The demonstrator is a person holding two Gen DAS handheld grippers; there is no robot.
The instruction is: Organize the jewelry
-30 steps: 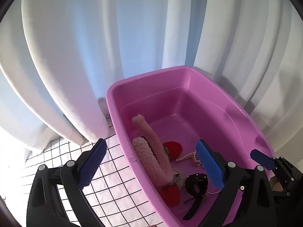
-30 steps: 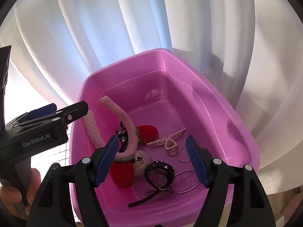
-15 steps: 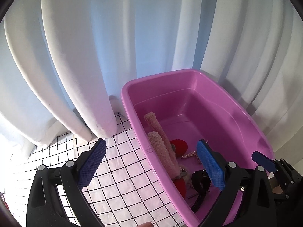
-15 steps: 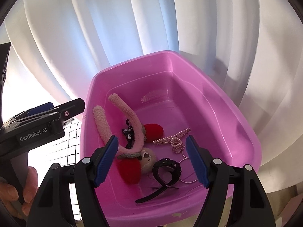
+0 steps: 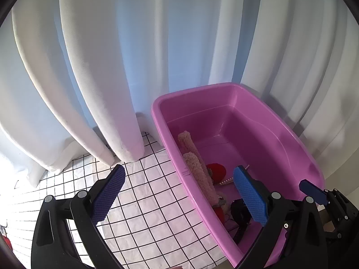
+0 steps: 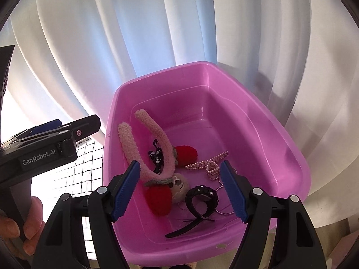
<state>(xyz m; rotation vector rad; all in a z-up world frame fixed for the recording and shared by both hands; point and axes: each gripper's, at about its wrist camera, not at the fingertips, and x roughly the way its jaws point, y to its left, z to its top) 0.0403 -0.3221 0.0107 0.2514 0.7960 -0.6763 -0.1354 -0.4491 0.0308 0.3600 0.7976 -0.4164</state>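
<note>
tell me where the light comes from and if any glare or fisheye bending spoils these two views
Left wrist view: backlight glows through the pleated white curtain, whose folds bow outward from fisheye bending; black corners vignette. Right wrist view: the same backlit white curtain blows out at the left edge, soft sheen streaks the glossy pink plastic tub, and the contents stay sharp.

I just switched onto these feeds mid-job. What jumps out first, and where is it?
The pink tub fills the middle, set against white curtains on a checked cloth. At its near end lies a tangle: a fuzzy pink headband with red pompoms, a pearl hair clip to its right, and a black watch nearest the camera. The right tongs stand open and empty above that pile; the left tongs straddle the tub's left rim.
</note>
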